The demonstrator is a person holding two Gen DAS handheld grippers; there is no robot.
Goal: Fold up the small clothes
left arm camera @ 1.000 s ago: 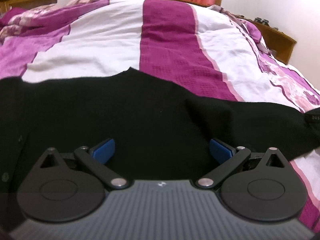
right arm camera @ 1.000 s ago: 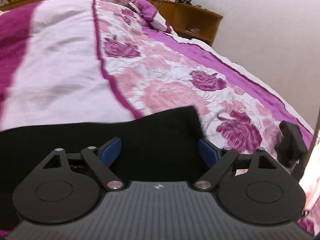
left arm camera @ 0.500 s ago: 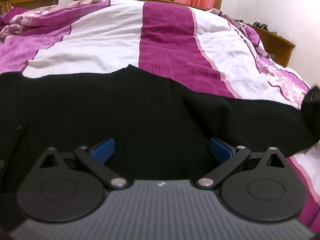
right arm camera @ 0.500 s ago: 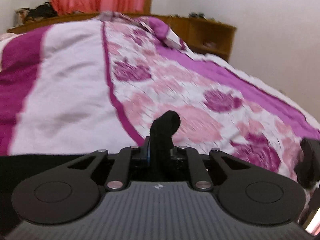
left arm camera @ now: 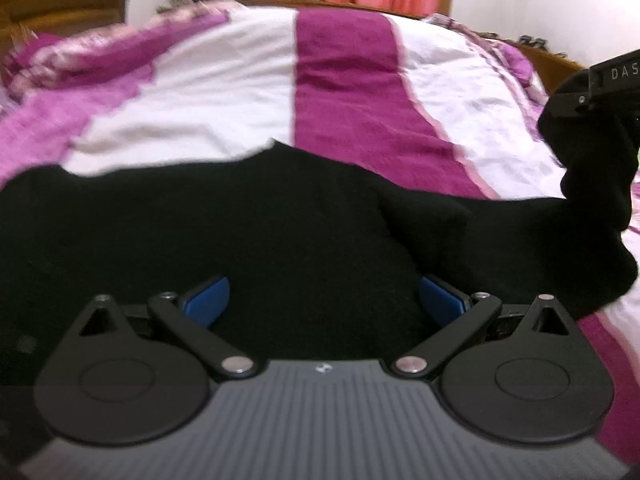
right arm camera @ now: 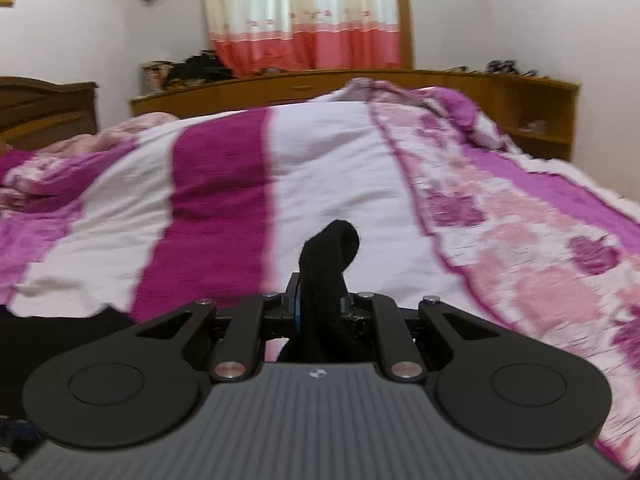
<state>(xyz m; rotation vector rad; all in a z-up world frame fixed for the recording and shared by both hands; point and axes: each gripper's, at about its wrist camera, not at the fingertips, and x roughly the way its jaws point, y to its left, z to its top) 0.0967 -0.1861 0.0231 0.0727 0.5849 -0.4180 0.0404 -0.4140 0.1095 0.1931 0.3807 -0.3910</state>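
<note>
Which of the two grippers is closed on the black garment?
The right gripper: its blue pads pinch a fold of the black knitted garment. The left gripper is open, hovering above it.

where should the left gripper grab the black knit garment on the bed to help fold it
Take the black knit garment at its near edge, just ahead of the open left gripper, coming in low from the near side. It lies flat on the striped magenta and white bedspread, while the right gripper already lifts the right end.
</note>
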